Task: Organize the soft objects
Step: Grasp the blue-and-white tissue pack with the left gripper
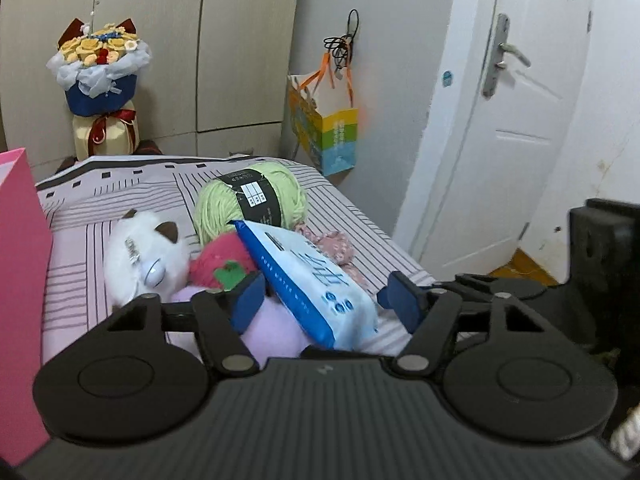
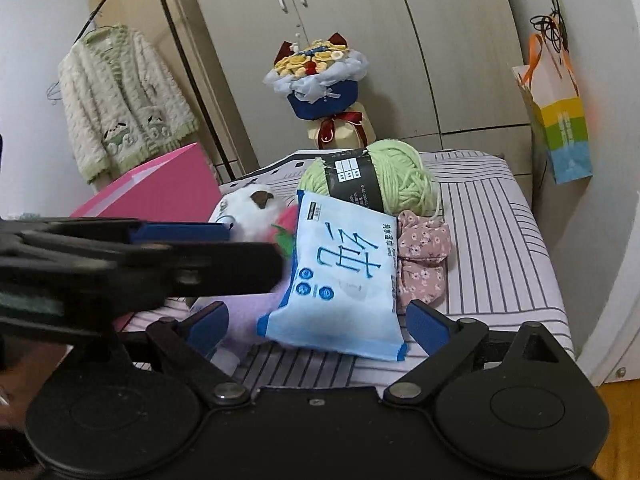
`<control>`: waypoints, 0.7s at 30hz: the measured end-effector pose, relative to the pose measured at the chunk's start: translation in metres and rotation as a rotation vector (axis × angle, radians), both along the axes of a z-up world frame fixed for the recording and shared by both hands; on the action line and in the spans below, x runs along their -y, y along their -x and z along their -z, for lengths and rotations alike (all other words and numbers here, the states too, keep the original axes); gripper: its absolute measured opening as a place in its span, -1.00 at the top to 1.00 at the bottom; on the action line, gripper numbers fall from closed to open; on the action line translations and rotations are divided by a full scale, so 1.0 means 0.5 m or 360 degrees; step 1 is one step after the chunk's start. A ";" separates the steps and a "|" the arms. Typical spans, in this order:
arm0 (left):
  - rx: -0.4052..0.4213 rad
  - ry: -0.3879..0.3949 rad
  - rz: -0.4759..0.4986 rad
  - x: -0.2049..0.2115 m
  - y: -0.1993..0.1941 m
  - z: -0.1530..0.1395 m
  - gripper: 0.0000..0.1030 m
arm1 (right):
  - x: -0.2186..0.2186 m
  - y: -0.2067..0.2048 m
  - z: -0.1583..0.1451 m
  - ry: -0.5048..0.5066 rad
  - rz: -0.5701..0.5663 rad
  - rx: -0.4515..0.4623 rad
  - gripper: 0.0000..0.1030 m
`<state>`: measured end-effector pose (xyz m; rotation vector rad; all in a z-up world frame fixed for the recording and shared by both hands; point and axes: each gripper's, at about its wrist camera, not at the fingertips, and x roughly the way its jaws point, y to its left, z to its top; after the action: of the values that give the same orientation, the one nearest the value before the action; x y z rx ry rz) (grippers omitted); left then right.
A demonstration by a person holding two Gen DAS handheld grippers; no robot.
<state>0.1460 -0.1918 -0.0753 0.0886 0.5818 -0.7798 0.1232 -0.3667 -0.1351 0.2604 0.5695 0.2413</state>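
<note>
left gripper [image 1: 324, 300]: black linkage arms, silver pivot pins | right gripper [image 2: 316, 320]: ribbed black body | fingers [image 2: 426, 326]: blue

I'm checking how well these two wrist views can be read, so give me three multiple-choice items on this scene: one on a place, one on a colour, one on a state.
1. Where does the floral scrunchie lie?
A. On the striped bed, beside the blue-and-white pack
B. Inside the pink bag
C. Hanging on the wardrobe

2. What colour is the ball of yarn?
A. Red
B. Light green
C. Navy

3. How does the right gripper stand?
A. Shut on the yarn
B. Shut on a white plush
C. Open, its pads on either side of the pack's near end

Answers:
1 A: the scrunchie rests on the bedcover at the pack's right edge.
2 B: its strands are pale green under a black label.
3 C: gaps show between both blue pads and the pack.
</note>
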 end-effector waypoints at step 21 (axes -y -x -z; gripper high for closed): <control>-0.0159 -0.0021 -0.0026 0.036 -0.020 0.046 -0.05 | -0.020 0.024 0.032 0.0025 0.0068 0.0186 -0.49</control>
<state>0.1558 -0.2100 -0.0983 0.0571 0.6819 -0.7676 0.1111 -0.3568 -0.1510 0.2413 0.4496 0.2093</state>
